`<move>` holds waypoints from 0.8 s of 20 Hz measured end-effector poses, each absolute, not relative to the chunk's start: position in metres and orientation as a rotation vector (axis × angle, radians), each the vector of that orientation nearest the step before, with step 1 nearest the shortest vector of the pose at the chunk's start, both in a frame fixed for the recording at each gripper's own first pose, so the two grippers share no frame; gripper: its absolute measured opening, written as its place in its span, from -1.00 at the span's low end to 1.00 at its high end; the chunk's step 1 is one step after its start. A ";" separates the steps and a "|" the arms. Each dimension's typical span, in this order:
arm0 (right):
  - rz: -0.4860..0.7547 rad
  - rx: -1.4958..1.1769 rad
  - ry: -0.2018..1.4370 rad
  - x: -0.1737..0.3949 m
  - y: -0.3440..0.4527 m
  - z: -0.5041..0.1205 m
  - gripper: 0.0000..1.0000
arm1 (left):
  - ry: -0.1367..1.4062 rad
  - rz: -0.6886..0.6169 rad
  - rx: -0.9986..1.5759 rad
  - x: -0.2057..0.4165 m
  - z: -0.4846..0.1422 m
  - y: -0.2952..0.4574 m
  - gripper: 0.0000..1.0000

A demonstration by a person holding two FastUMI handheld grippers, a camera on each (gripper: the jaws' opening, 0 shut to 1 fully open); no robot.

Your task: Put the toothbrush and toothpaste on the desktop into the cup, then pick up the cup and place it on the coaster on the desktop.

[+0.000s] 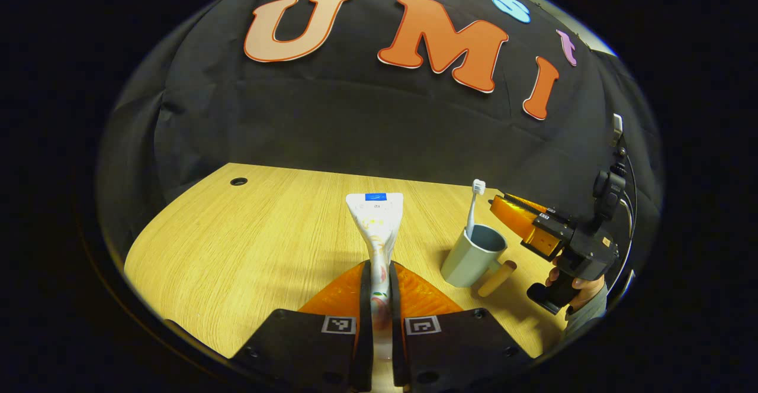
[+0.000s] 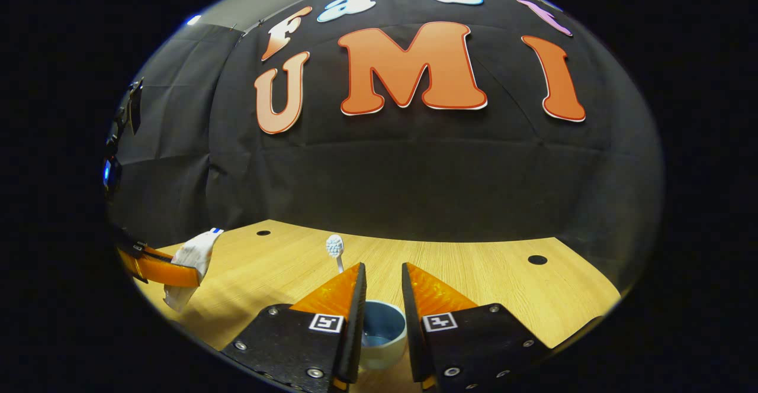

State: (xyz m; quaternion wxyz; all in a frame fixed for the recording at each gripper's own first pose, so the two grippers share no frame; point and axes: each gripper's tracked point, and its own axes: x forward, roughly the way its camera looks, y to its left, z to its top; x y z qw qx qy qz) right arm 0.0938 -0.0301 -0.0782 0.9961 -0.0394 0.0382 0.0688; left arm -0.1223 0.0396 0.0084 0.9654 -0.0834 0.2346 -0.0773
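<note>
The pale wooden desktop [image 1: 237, 245] carries the grey-blue handled cup [image 1: 474, 257] on the right side. The white toothbrush [image 1: 475, 206] stands in this cup. The white toothpaste tube [image 1: 376, 227] is between the left gripper [image 1: 379, 286] fingers, left of the cup.

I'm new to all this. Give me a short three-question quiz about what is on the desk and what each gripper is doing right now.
1. True or false: the toothbrush already stands in the cup.
2. What is the left gripper holding?
A. the toothpaste tube
B. the cup
C. nothing
3. Fill in: in the right gripper view, the right gripper hangs above the ____, its fingers apart and gripping nothing.

Key
1. True: its bristled head sticks up above the rim.
2. A: both fingers press on the tube, which is lifted off the desk.
3. cup: its opening shows between the fingers.
</note>
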 end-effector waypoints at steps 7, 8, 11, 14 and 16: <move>0.157 0.033 0.130 0.076 -0.036 -0.079 -0.08 | 0.423 -0.230 -0.174 -0.100 0.020 0.006 -0.67; 0.151 0.034 0.127 0.074 -0.040 -0.078 -0.08 | 0.420 -0.236 -0.176 -0.101 0.021 0.002 -0.67; 0.127 0.021 0.110 0.069 -0.050 -0.075 -0.08 | 0.405 -0.243 -0.180 -0.098 0.023 -0.006 -0.68; 0.102 0.002 0.097 0.065 -0.061 -0.073 -0.07 | 0.376 -0.256 -0.182 -0.096 0.027 -0.015 -0.67; 0.095 0.005 0.083 0.061 -0.066 -0.069 0.03 | 0.353 -0.270 -0.179 -0.092 0.032 -0.023 -0.67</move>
